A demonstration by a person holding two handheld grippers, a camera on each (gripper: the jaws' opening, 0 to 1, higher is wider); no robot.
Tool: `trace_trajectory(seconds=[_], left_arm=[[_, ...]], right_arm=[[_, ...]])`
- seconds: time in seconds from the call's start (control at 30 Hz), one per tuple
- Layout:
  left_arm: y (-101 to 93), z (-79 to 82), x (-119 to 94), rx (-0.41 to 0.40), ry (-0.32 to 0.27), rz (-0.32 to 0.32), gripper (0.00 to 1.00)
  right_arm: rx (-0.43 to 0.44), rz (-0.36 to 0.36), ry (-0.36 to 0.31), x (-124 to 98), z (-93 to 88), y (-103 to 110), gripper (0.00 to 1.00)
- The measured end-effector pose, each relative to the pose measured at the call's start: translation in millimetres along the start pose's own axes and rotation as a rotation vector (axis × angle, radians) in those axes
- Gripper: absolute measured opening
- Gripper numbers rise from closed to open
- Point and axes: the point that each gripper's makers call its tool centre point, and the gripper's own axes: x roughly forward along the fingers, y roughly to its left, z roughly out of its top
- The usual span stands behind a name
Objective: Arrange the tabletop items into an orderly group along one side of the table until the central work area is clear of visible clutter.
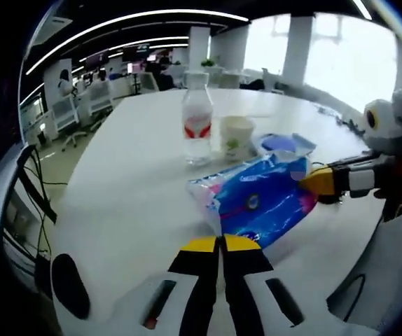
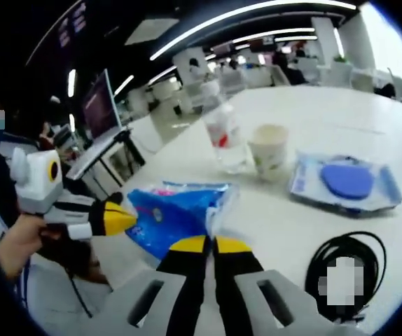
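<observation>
On the white counter [image 1: 131,182], a blue plastic pack [image 1: 257,196] lies between both tools. The left tool [image 1: 220,245] and right tool [image 2: 209,246] each pinch an edge of it. Behind stand a water bottle [image 1: 197,126] and paper cup [image 1: 237,136]; a black cable [image 2: 348,262] coils nearby.

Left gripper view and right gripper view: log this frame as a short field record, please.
surface: white table
items: water bottle; paper cup; blue packet; pouch with blue disc; black cable coil
left gripper: jaws together, at the blue packet's near edge
right gripper: jaws together, at the blue packet's edge
</observation>
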Motion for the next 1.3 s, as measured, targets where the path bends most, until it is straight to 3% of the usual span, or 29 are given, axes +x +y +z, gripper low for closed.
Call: trace_trajectory(seconds=[0.33,0.6,0.97,1.3], left_arm=[[-19.5,4.9,6,0.062,0.022,-0.026,0.01],[-38.7,6.4,11,0.068,0.024,-0.065,0.01],[-62.9,16.1,22,0.091,0.002,-0.094,0.01],[-90.7,17.9,36,0.088,0.031,-0.134,0.01]], right_arm=[[-0.009,-0.017,0.012,-16,0.1,-13,0.00],[0.040,-0.022,0.034,-29,-6.3,-29,0.00],[0.113,-0.047,-0.002,-46,-7.4,-54,0.01],[0.141,-0.081,-0.016,-65,-9.1,-78,0.01]])
